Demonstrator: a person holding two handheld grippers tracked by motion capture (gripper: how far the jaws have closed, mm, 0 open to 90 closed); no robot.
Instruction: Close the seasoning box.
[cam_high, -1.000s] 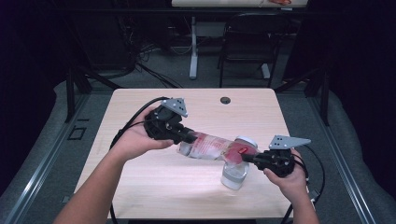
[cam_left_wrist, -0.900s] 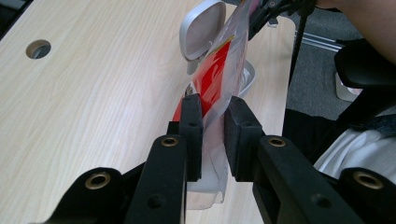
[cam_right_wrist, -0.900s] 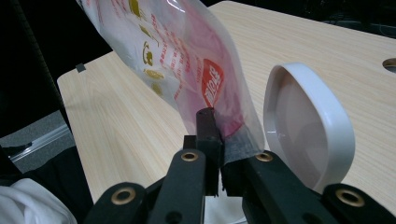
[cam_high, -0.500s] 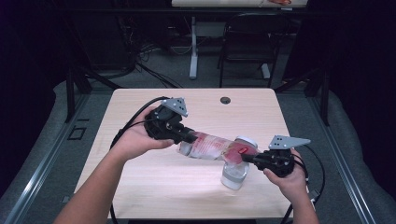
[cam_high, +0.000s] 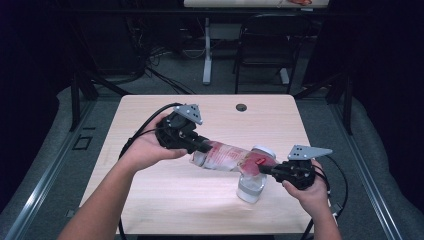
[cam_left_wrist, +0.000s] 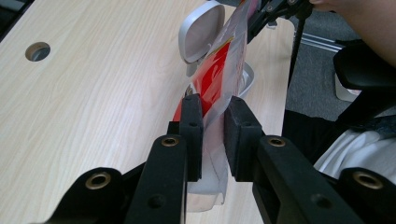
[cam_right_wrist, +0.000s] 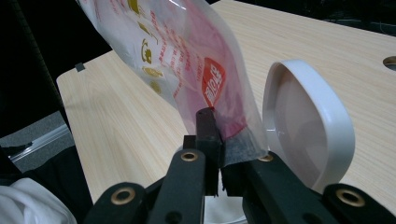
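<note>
1. Right gripper (cam_high: 267, 168), near edge of the tabletop (cam_high: 150, 195): fingers clamped on one end of a clear plastic bag (cam_high: 227, 156). Right gripper view shows the film pinched flat between the pads.
2. Left gripper (cam_high: 200, 145), a bit farther in: fingers clamped on the other end of the same bag; left gripper view shows the film squeezed between both black pads.
3. Bag is held off the tabletop, stretched between the two grippers, sloping down toward the right one.
4. Print on the bag: red panels, gold emblems, rows of small red text, a red badge with white characters. Script is too small and skewed to read; no brand legible.
5. Clear jar (cam_high: 251, 184) stands on the tabletop directly under the bag's lower end. Its white hinged lid (cam_high: 263, 152) is flipped open, just behind the bag.
6. Tabletop: light wood grain, round cable hole (cam_high: 241, 107) near the far edge.
7. Black cables (cam_high: 145, 131) trail off the left gripper across the left side.
8. Beyond: grey floor (cam_high: 320, 115), a black chair (cam_high: 265, 45), a white table leg (cam_high: 207, 50). Dark room.
</note>
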